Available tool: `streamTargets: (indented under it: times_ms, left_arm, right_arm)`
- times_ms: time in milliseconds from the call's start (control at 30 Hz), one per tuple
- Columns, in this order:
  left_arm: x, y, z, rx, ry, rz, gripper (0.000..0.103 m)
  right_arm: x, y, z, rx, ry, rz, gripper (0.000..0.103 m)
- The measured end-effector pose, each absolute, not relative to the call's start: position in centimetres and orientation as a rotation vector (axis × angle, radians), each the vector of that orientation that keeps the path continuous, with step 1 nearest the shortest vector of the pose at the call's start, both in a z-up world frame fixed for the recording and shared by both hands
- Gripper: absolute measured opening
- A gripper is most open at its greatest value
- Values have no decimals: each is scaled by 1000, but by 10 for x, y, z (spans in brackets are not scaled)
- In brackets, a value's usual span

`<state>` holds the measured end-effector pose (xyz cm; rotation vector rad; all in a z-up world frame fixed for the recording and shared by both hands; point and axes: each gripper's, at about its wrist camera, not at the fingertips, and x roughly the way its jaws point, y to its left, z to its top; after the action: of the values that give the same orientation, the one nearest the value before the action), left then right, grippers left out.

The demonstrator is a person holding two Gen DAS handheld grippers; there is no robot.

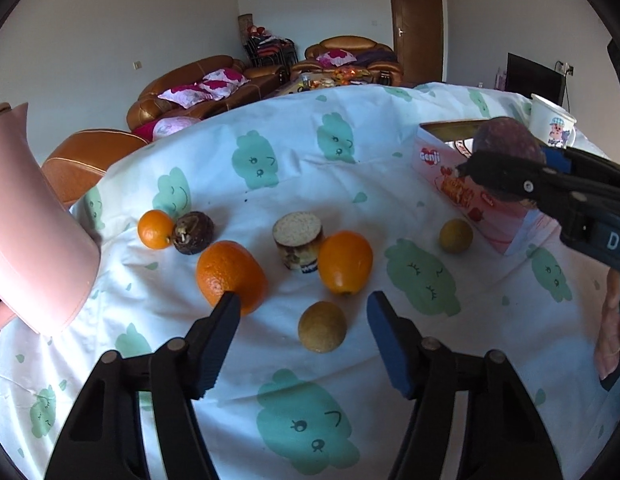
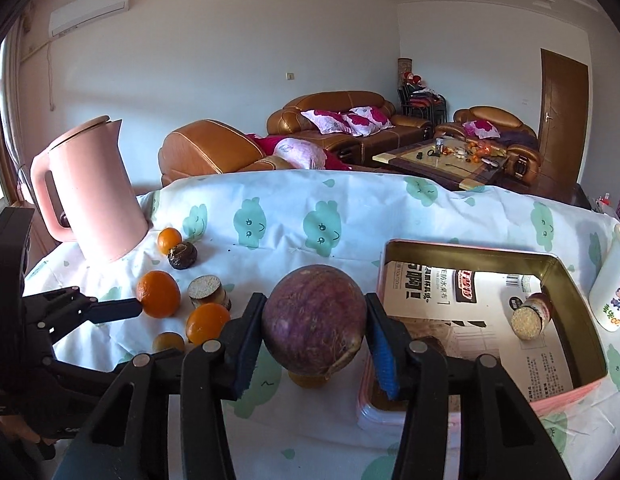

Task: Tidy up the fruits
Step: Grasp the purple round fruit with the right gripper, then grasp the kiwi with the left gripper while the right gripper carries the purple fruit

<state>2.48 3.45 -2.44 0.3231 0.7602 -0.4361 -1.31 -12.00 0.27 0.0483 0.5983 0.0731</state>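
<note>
My right gripper is shut on a round purple passion fruit, held above the table beside the near left corner of the pink tin box. It also shows in the left wrist view. My left gripper is open and empty, low over the cloth, with a brown-green kiwi between its fingers. Ahead lie two large oranges, a small orange, a dark wrinkled passion fruit and a small yellow-green fruit.
A pink kettle stands at the table's left edge. A small jar lies among the fruit; another lies in the box. A white cartoon cup stands right of the box. Sofas and a coffee table sit beyond.
</note>
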Motion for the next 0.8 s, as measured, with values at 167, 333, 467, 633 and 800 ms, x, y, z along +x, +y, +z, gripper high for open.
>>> streamTargets:
  times_ms: [167, 333, 467, 633, 800]
  left_arm:
    - [19, 33, -22, 352, 754, -470, 43]
    - [7, 39, -9, 294, 721, -597, 41]
    - [10, 28, -22, 338, 767, -574, 42]
    - [29, 42, -33, 293, 844, -477, 50]
    - [45, 60, -40, 153, 918, -460, 49]
  right_arm:
    - [-19, -124, 7, 16, 560, 30, 51]
    - [-21, -139, 8, 48, 561, 9, 51]
    - [-22, -146, 10, 75, 560, 9, 51]
    - [-23, -149, 12, 90, 562, 16, 51]
    - [-24, -149, 12, 101, 566, 29, 51]
